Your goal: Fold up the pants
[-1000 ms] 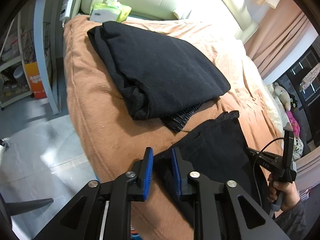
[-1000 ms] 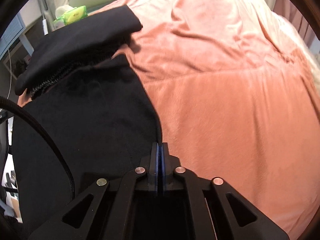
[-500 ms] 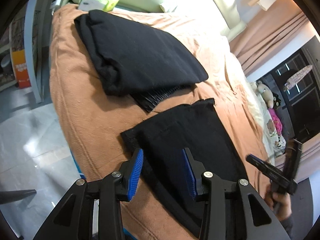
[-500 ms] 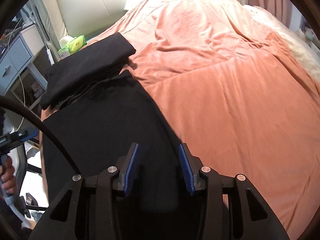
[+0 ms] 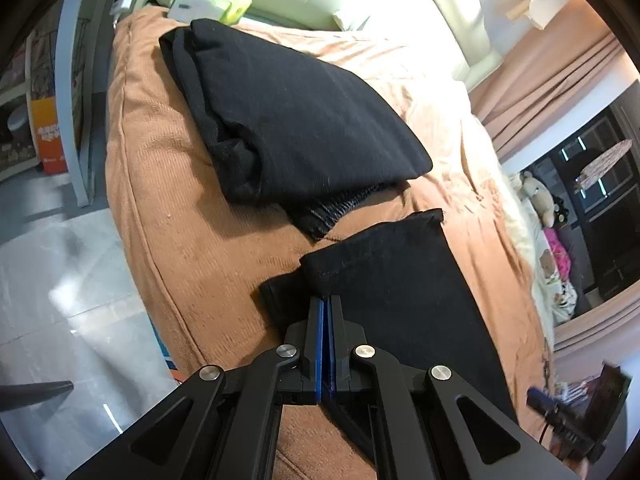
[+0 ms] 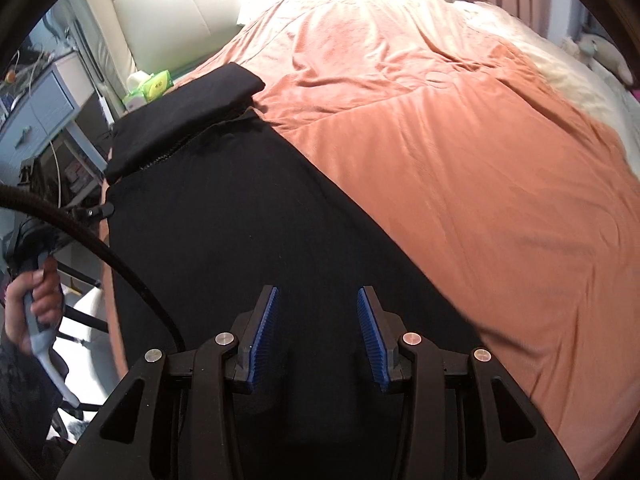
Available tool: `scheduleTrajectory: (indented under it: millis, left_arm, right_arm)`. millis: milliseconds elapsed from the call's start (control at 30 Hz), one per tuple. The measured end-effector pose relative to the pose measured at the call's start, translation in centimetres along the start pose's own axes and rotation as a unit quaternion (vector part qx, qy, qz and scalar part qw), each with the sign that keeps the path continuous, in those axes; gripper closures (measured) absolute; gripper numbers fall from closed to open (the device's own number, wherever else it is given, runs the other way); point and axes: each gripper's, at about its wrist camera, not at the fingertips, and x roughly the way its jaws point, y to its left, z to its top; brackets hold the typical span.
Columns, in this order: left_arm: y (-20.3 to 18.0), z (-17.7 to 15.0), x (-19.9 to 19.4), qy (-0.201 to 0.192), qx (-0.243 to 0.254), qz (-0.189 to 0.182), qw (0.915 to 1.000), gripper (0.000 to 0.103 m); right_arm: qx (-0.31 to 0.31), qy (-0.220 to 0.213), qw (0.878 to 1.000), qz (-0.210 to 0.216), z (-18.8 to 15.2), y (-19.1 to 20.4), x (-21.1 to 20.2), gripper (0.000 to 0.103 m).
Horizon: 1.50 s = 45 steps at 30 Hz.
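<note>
Black pants point(image 5: 404, 292) lie flat along the near edge of the orange bed cover point(image 5: 168, 184). My left gripper point(image 5: 326, 308) is shut on the pants' near edge close to the hem end. In the right wrist view the pants point(image 6: 224, 216) stretch away from me. My right gripper point(image 6: 316, 320) is open just above the cloth, holding nothing. The right gripper also shows at the left wrist view's lower right corner point(image 5: 576, 416), blurred.
A folded stack of black clothes point(image 5: 288, 120) lies further up the bed, touching the pants' far end. A green tissue pack point(image 5: 212, 0) sits by the headboard. A bedside table point(image 6: 40, 96) and floor point(image 5: 52, 280) are to the left. Soft toys point(image 5: 540, 196) lie on the bed's far side.
My left gripper closed on the pants' edge; it was open half a second ago. My right gripper, shut one second ago, has opened and pulled back above the cloth.
</note>
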Motion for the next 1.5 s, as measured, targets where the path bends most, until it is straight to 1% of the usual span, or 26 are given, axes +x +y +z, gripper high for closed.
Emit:
scheduleTrajectory:
  millis: [100, 167, 233, 267, 300, 333, 367, 400, 500, 533, 567, 600, 633, 767, 900, 967, 1000, 1033, 1100, 1200, 1233, 1267, 1300, 1367, 1433, 1500]
  left_arm:
    - [0.4, 0.1, 0.1, 0.009, -0.004, 0.002, 1.0, 0.101]
    - [0.6, -0.1, 0.2, 0.023, -0.006, 0.015, 0.9996, 0.1]
    - [1.1, -0.4, -0.4, 0.023, -0.014, 0.01, 0.9996, 0.099]
    - [1.3, -0.6, -0.7, 0.025, -0.017, 0.007, 0.9995, 0.096]
    - [1.5, -0.8, -0.8, 0.027, -0.02, 0.002, 0.9994, 0.083]
    - [1.6, -1.1, -1.0, 0.03, -0.023, -0.005, 0.9993, 0.066]
    - [1.6, -1.3, -1.1, 0.032, -0.023, -0.011, 0.9992, 0.06]
    - [1.5, -1.7, -1.2, 0.033, -0.021, -0.015, 0.9991, 0.056]
    - [1.3, -2.4, -1.0, 0.045, -0.024, -0.027, 0.9984, 0.056]
    - [1.3, -2.6, -0.6, 0.054, -0.03, -0.033, 0.9975, 0.056]
    - [1.4, -2.7, -0.4, 0.06, -0.034, -0.036, 0.997, 0.056]
    - [1.3, -2.9, -0.1, 0.065, -0.036, -0.038, 0.9965, 0.056]
    - [1.2, -2.9, 0.0, 0.067, -0.035, -0.039, 0.9964, 0.056]
    - [0.7, -3.0, 0.9, 0.074, -0.031, -0.05, 0.9955, 0.056]
    - [1.0, -2.0, 2.3, 0.083, -0.046, -0.068, 0.9931, 0.056]
    - [1.1, -1.7, 2.6, 0.083, -0.051, -0.074, 0.9925, 0.062]
    - [1.1, -1.6, 2.6, 0.083, -0.052, -0.073, 0.9925, 0.067]
    - [1.1, -1.6, 2.6, 0.085, -0.056, -0.078, 0.9918, 0.067]
    - [1.2, -2.0, 2.6, 0.091, -0.071, -0.099, 0.9884, 0.067]
    - [1.0, -2.7, 3.1, 0.101, -0.076, -0.108, 0.986, 0.067]
    - [0.9, -2.7, 3.1, 0.1, -0.074, -0.108, 0.9864, 0.068]
    - [0.8, -2.5, 3.2, 0.099, -0.073, -0.107, 0.9867, 0.073]
    - [0.8, -2.3, 3.3, 0.1, -0.073, -0.106, 0.9866, 0.093]
    - [0.6, -1.9, 3.1, 0.099, -0.073, -0.113, 0.9861, 0.095]
    - [-0.3, -1.4, 2.0, 0.079, -0.055, -0.124, 0.9876, 0.097]
    - [-1.5, -1.1, 1.0, 0.066, -0.039, -0.127, 0.9889, 0.097]
  right_arm:
    - [0.028, -0.005, 1.0, -0.005, -2.0, -0.2, -1.9, 0.064]
    - [0.042, -0.005, 0.999, 0.0, -3.5, -0.2, -3.0, 0.064]
    - [0.06, -0.008, 0.998, -0.003, -5.1, -0.3, -4.0, 0.064]
    - [0.066, -0.008, 0.998, -0.008, -5.6, -0.4, -4.2, 0.064]
    - [0.073, -0.007, 0.997, -0.014, -6.3, -0.5, -4.5, 0.064]
    - [0.081, -0.005, 0.997, -0.019, -7.0, -0.5, -4.8, 0.064]
    - [0.086, -0.004, 0.996, -0.021, -7.6, -0.5, -5.1, 0.064]
    - [0.093, -0.003, 0.995, -0.021, -8.1, -0.6, -5.4, 0.064]
    - [0.11, -0.007, 0.994, -0.019, -9.8, -0.5, -6.4, 0.064]
    - [0.112, -0.009, 0.993, -0.02, -10.2, -0.3, -6.7, 0.062]
    - [0.113, -0.011, 0.993, -0.02, -10.5, -0.1, -7.0, 0.059]
    - [0.114, -0.015, 0.993, -0.021, -10.9, 0.1, -7.3, 0.052]
    - [0.117, -0.02, 0.993, -0.021, -11.4, 0.3, -7.6, 0.047]
    - [0.128, -0.029, 0.991, -0.019, -13.1, 0.7, -8.8, 0.047]
    - [0.142, -0.032, 0.989, -0.027, -14.5, 1.0, -9.3, 0.047]
    - [0.155, -0.033, 0.987, -0.026, -15.4, 1.1, -9.3, 0.047]
    - [0.157, -0.029, 0.987, -0.024, -15.7, 1.1, -9.2, 0.047]
    - [0.157, -0.025, 0.987, -0.027, -16.1, 1.2, -9.0, 0.047]
    - [0.16, -0.015, 0.986, -0.036, -17.0, 1.2, -8.8, 0.047]
    - [0.176, -0.009, 0.983, -0.041, -18.0, 1.1, -8.7, 0.047]
    - [0.182, -0.009, 0.982, -0.043, -18.2, 1.1, -8.8, 0.047]
    - [0.188, -0.009, 0.981, -0.043, -18.4, 1.1, -8.9, 0.047]
    - [0.195, -0.011, 0.98, -0.042, -18.6, 1.0, -9.2, 0.047]
    - [0.206, -0.017, 0.977, -0.045, -18.9, 1.1, -9.9, 0.047]
    - [0.217, -0.023, 0.974, -0.058, -19.2, 1.0, -10.6, 0.047]
    - [0.235, -0.034, 0.969, -0.068, -19.7, 0.6, -11.6, 0.047]
